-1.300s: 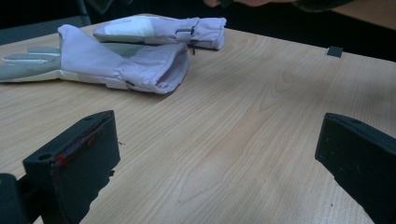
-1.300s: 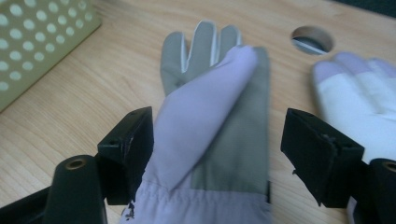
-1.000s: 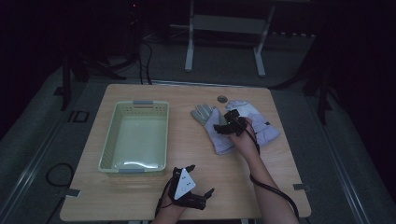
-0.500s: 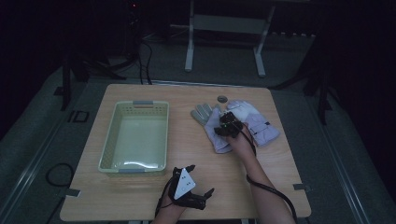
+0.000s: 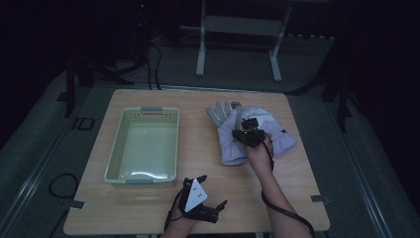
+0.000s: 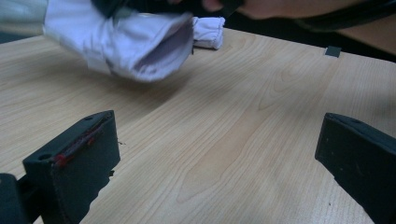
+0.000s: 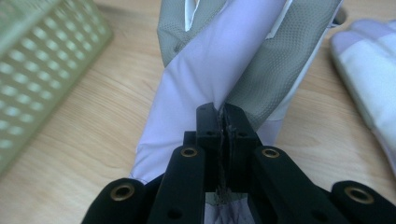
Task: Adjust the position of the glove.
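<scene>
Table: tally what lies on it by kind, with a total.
Gloves: 2, one pinched in the right gripper, the other beside it.
Baskets: 1, pale green.
Small round thing beyond the gloves: 1, too small to identify.
Total: 4

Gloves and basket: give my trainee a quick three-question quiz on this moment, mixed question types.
1. True or false: the right gripper has its jaws pinched on the fabric of a glove.
2. Which stands beside the gloves on the table? A) a metal bucket B) a pale green basket C) a cardboard box
3. Fill in: the left gripper has its jaws ____ over bare wood.

Key:
1. True; the jaws have just been closing, and cloth sits between them.
2. B
3. open
</scene>
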Action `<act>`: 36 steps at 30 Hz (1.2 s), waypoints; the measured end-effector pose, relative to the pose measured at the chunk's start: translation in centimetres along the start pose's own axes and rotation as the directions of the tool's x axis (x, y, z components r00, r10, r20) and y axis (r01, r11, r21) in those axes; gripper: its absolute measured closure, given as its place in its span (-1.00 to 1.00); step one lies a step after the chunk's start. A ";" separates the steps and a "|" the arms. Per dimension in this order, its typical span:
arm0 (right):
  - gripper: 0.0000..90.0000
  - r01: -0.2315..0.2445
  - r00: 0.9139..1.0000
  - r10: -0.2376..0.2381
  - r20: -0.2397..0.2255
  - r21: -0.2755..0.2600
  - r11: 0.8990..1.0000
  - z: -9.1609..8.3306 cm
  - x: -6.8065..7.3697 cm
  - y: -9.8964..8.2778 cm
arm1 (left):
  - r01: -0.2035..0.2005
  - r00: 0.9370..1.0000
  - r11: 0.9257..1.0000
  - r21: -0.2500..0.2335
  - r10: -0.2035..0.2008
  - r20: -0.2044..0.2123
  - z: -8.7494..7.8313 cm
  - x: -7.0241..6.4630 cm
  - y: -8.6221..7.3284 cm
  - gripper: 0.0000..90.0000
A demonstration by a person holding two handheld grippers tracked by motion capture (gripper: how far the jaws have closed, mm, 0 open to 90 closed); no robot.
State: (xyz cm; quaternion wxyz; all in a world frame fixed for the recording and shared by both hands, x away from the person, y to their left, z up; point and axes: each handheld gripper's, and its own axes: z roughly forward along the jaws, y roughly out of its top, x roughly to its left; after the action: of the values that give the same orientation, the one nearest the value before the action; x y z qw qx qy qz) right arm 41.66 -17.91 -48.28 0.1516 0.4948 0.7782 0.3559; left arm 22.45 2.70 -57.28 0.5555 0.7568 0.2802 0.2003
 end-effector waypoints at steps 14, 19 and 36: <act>0.92 -0.061 0.998 0.062 0.013 -0.058 0.996 -4.0 1.7 -4.3 | -0.005 1.000 1.000 0.000 0.005 -0.001 0.0 -0.1 0.0 -1.00; 0.92 -0.079 0.997 0.080 0.023 -0.039 0.996 -3.6 1.7 -5.8 | -0.003 1.000 1.000 0.000 0.003 0.000 0.0 0.0 0.0 -1.00; 0.65 -0.101 0.992 0.099 0.078 0.027 0.995 0.0 1.2 -8.2 | -0.002 1.000 1.000 0.000 0.002 0.003 0.0 0.0 0.0 -1.00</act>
State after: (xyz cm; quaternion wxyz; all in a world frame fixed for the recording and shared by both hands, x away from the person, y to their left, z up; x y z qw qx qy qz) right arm 35.64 -18.93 -53.86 0.1560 0.5487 0.7513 0.3318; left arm 22.44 2.68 -57.29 0.5556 0.7576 0.2784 0.1996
